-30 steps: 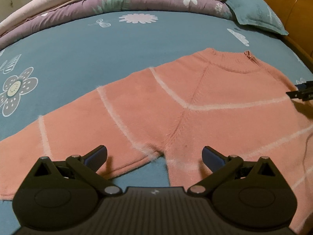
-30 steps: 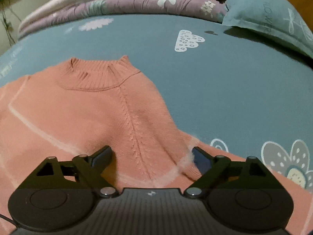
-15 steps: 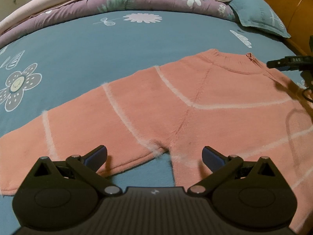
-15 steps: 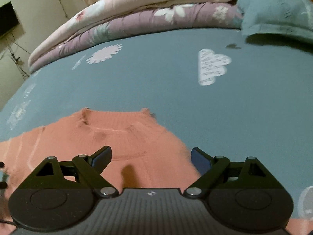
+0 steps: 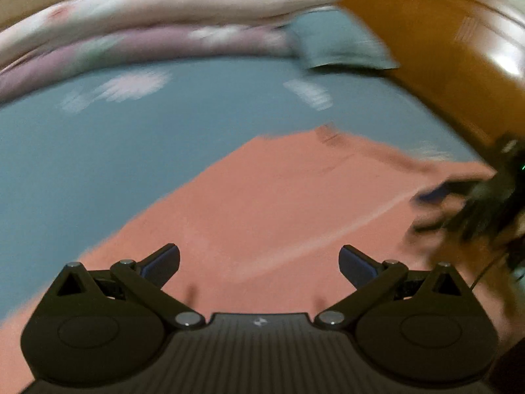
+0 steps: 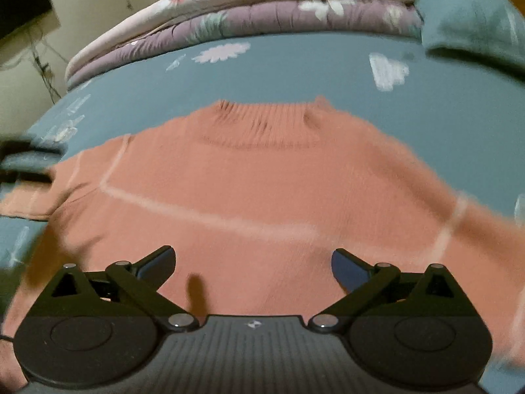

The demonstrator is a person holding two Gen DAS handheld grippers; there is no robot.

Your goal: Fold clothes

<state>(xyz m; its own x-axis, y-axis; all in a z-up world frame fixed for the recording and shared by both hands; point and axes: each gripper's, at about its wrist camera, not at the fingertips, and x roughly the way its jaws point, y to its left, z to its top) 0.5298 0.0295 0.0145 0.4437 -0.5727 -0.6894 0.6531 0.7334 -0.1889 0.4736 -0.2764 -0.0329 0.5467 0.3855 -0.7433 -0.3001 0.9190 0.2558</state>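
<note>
Salmon sweater (image 6: 262,190) flat, collar (image 6: 269,121) toward quilts (image 6: 262,10)

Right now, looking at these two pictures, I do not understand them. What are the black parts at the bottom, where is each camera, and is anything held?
No robot is here: a person holds one two-finger gripper in each hand, and a camera sits on each, looking forward along its fingers. The black parts are those grippers: the left gripper in the left wrist view, the right gripper in the right wrist view. Both are open and hold nothing; the right jaws have just opened wider. On the blue bed sheet lies a pink sweater, spread flat, not yet folded. Folded quilts lie behind. The left picture is blurred.
</note>
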